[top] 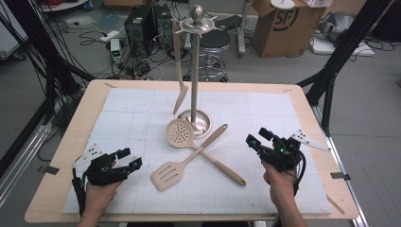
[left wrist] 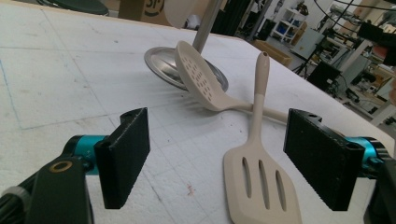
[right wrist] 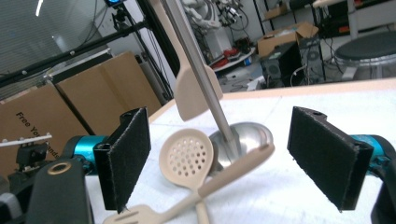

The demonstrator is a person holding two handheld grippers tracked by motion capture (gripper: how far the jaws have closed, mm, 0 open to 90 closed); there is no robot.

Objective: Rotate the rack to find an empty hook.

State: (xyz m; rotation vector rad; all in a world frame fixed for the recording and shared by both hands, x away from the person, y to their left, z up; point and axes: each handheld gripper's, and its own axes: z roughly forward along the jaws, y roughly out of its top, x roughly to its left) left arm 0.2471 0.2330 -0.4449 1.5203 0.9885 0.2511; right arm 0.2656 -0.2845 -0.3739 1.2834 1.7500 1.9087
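1. The slotted spatula [top: 176, 169] lies flat on the white surface [top: 123, 118], its blade toward the person and its handle running up and away to the right. It crosses over the handle of the perforated skimmer [top: 182, 133], whose round head rests against the steel base of the utensil stand [top: 195, 61].

2. A third utensil, a plain spatula [top: 178, 71], already hangs from a hook at the top of the stand, so my guess is that the job is hanging the utensils up, with two left on the surface.

3. The left gripper [top: 134, 159] sits low just left of the slotted spatula's blade, jaws spread wide with nothing between them. In the left gripper view the blade [left wrist: 261, 189] lies between the pads, nearer the right one, so this looks like the approach before a pick.

4. The right gripper [top: 256, 137] hovers to the right of the crossed handles, also gaping and empty, aimed toward the stand.

5. Next, I would say, the left gripper needs to go forward and down to close on the spatula. Because the handles cross, the top one should be lifted cleanly so the skimmer is not dragged along.
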